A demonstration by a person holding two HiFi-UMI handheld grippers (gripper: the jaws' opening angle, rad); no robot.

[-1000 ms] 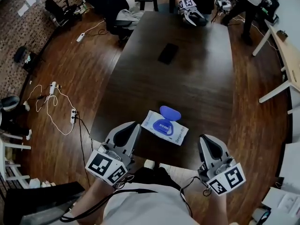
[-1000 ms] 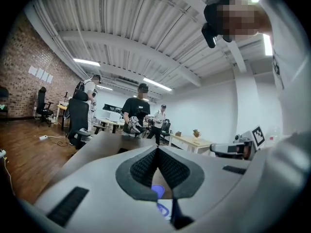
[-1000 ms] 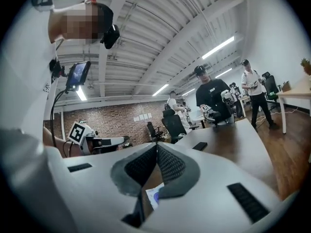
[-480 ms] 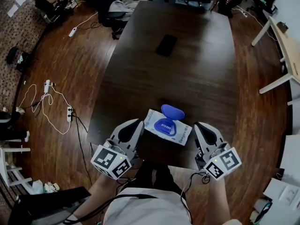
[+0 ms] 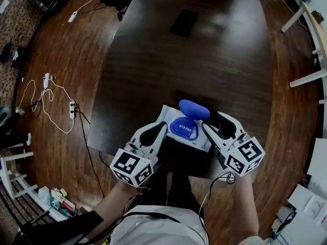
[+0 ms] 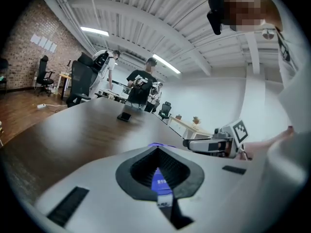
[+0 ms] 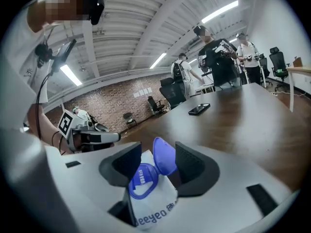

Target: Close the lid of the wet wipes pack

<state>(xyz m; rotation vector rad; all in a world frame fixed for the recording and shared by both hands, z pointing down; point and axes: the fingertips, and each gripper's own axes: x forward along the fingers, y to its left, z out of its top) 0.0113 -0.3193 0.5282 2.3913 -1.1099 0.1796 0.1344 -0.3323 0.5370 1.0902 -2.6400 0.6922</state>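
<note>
Both grippers have come down and forward since the earlier head view, from off the table's near edge to the two sides of the wet wipes pack [image 5: 166, 115]. In the head view the pack lies on the dark table [image 5: 204, 60] close to its near edge, and its blue lid [image 5: 193, 108] stands raised at the far side. The left gripper [image 5: 164, 124] lies at the pack's left edge, the right gripper [image 5: 214, 120] at its right. A phone [image 5: 184, 22] lies far up the table.

In the left gripper view this claw is closed to a narrow point. It grips nothing, and a strip of the pack's blue label shows through the gap behind the tips.

In the right gripper view the claw is wide and opening. The upright lid stands between its two pads without being pinched, and the white pack lies below.
</note>
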